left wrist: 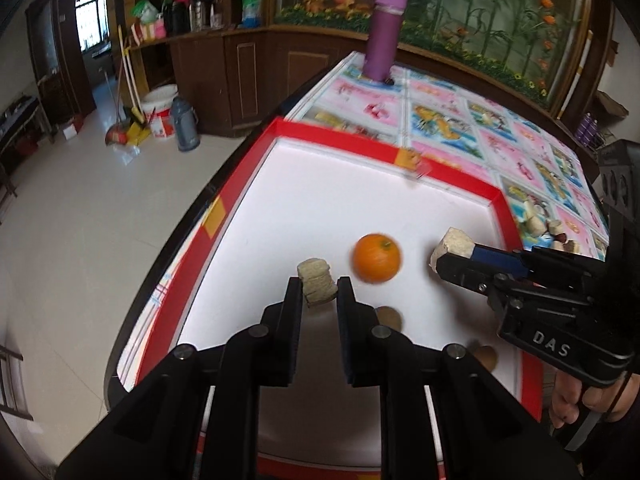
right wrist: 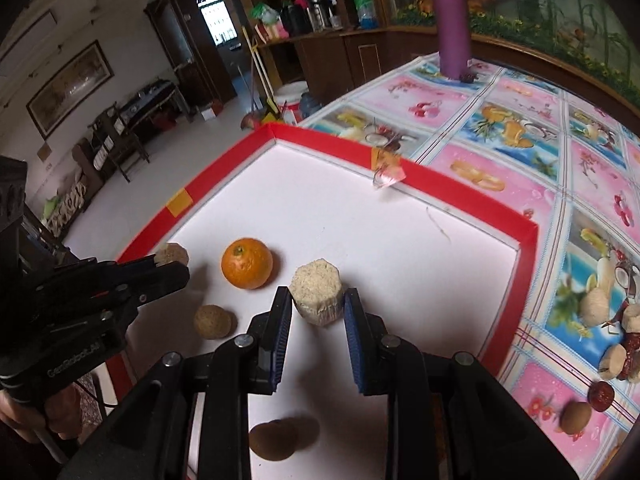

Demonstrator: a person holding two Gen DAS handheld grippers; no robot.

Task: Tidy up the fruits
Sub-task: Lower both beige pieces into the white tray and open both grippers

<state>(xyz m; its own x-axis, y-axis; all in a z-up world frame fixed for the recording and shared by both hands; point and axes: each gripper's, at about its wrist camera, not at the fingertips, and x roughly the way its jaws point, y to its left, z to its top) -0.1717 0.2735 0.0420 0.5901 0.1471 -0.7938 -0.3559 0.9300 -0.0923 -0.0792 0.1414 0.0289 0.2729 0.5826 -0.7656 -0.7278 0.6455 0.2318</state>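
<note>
A white tray with a red rim [left wrist: 360, 140] [right wrist: 460, 196] lies on the table. An orange [left wrist: 376, 258] [right wrist: 247, 263] sits in its middle. My left gripper [left wrist: 319, 285] [right wrist: 170, 266] is shut on a beige cut chunk [left wrist: 317, 282] [right wrist: 172, 254] left of the orange. My right gripper [right wrist: 318, 300] [left wrist: 440, 258] is shut on a larger beige chunk [right wrist: 318, 298] [left wrist: 454, 246] right of the orange. Two brown round fruits [right wrist: 212, 322] [right wrist: 276, 438] lie in the tray near me, partly hidden behind my fingers in the left wrist view [left wrist: 390, 318].
A purple bottle [left wrist: 384, 32] [right wrist: 452, 20] stands at the table's far end. More beige chunks, red dates and a brown fruit [right wrist: 612, 344] [left wrist: 544, 228] lie on the patterned cloth right of the tray. The table's left edge drops to the floor.
</note>
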